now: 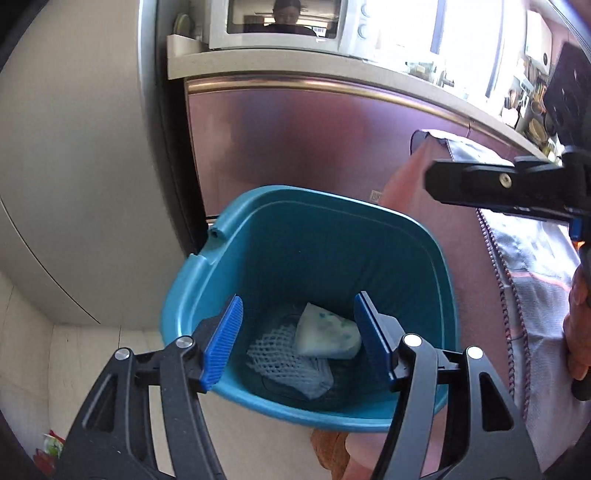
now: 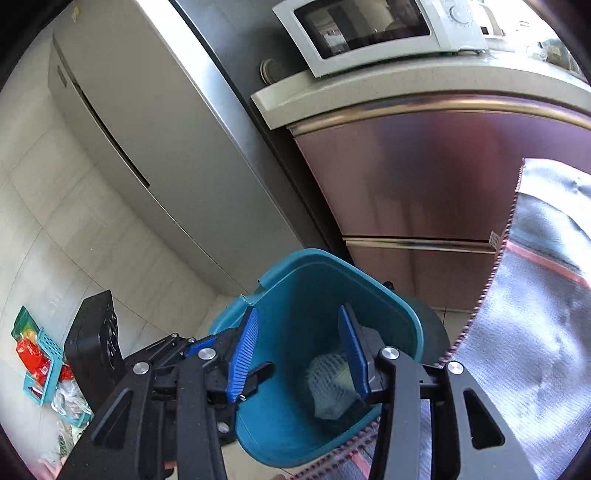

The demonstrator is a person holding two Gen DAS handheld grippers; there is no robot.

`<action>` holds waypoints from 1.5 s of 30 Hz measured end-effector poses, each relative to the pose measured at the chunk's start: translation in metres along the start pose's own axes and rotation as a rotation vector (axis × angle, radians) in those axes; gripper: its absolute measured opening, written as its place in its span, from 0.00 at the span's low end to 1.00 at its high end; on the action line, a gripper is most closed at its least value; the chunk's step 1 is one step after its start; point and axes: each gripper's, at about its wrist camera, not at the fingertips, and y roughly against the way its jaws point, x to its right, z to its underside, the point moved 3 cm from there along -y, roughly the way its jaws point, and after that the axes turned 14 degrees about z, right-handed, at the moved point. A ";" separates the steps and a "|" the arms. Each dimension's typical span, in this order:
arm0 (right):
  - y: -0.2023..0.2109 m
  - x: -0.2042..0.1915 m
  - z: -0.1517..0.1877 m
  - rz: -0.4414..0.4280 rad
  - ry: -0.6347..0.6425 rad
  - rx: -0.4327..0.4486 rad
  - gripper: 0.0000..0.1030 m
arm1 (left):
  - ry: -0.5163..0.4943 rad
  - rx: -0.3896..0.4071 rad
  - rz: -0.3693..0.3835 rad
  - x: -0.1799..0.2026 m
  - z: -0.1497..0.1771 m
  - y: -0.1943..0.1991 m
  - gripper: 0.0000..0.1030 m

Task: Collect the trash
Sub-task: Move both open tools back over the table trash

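Note:
A teal plastic bin (image 1: 258,221) stands on the floor by a cabinet. At its bottom lie a white foam net (image 1: 284,363) and a white tissue pack with green spots (image 1: 328,332). My left gripper (image 1: 297,341) hovers over the bin's near rim, open, nothing between its blue pads. In the right wrist view the same bin (image 2: 306,284) shows the foam net (image 2: 328,384) inside. My right gripper (image 2: 299,354) is open above the bin mouth, holding nothing. The left gripper's black body (image 2: 166,354) sits just to its left.
A tall grey fridge (image 2: 147,122) stands left of the bin, a steel-fronted cabinet (image 1: 314,140) behind it with a microwave (image 1: 280,22) on top. A cloth-covered table edge (image 2: 535,314) is at the right. A teal basket with packets (image 2: 40,365) lies on the floor at left.

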 end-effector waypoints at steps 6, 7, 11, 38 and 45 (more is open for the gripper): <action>0.021 0.008 0.013 0.010 0.004 0.022 0.45 | 0.004 0.052 0.035 0.012 -0.013 0.009 0.60; 0.025 0.011 0.014 0.009 0.004 0.029 0.46 | 0.000 0.065 0.046 0.018 -0.014 0.013 0.60; 0.062 0.023 0.030 0.019 0.001 0.086 0.49 | -0.039 0.122 0.095 0.052 -0.016 0.037 0.64; 0.297 0.191 0.187 0.492 -0.314 0.389 0.57 | -0.421 0.021 0.646 0.355 0.044 0.045 0.72; 0.312 0.230 0.224 0.552 -0.414 0.363 0.57 | -0.495 -0.081 0.741 0.425 0.066 0.023 0.72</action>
